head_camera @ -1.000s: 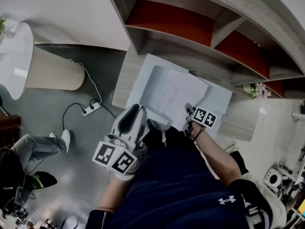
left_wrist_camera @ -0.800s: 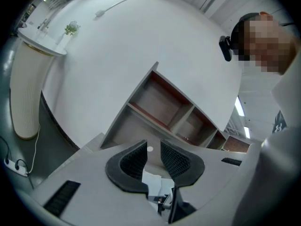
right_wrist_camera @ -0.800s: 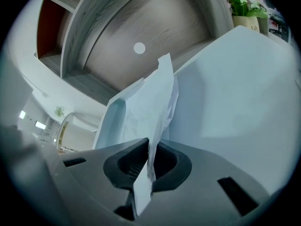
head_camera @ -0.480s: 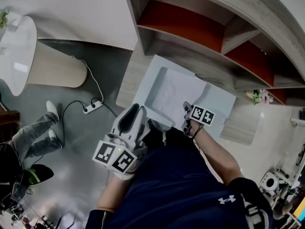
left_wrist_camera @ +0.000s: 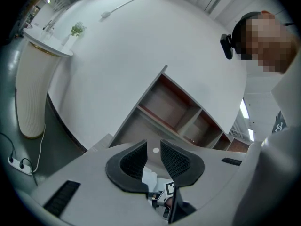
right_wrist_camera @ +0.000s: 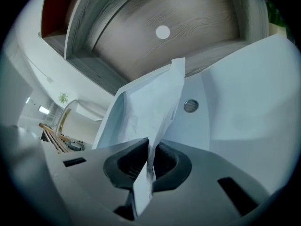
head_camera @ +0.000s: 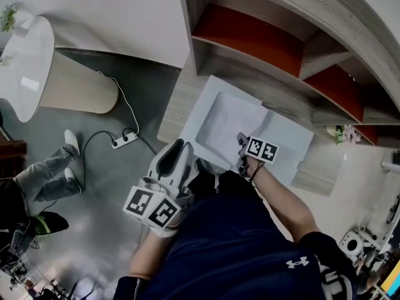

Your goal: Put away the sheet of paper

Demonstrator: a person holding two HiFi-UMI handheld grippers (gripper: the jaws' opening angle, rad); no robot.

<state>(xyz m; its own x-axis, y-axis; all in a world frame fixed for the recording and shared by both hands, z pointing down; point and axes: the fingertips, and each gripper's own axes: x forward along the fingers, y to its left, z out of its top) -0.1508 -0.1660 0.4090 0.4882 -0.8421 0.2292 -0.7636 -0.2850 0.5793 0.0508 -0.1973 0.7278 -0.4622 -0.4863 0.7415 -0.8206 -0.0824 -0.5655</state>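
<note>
The right gripper (right_wrist_camera: 151, 158) has its jaws clenched on the near edge of the sheet of paper (right_wrist_camera: 153, 102), which rises ahead of them over the white basin (right_wrist_camera: 244, 107). This looks like the carrying step, and the next move probably calls for lowering and letting go. The left gripper (left_wrist_camera: 153, 158) hangs with jaws released and empty, while the wooden shelf (right_wrist_camera: 141, 36) stands close beyond the right jaws.

Two grippers: left gripper (left_wrist_camera: 153, 149) and right gripper (right_wrist_camera: 151, 150). One sheet of paper (head_camera: 229, 125). One white basin (head_camera: 286, 137). One shelf unit (head_camera: 262, 80) showing two red-backed compartments (head_camera: 250, 36). One power strip (head_camera: 123, 140). One round table (head_camera: 25, 61).
</note>
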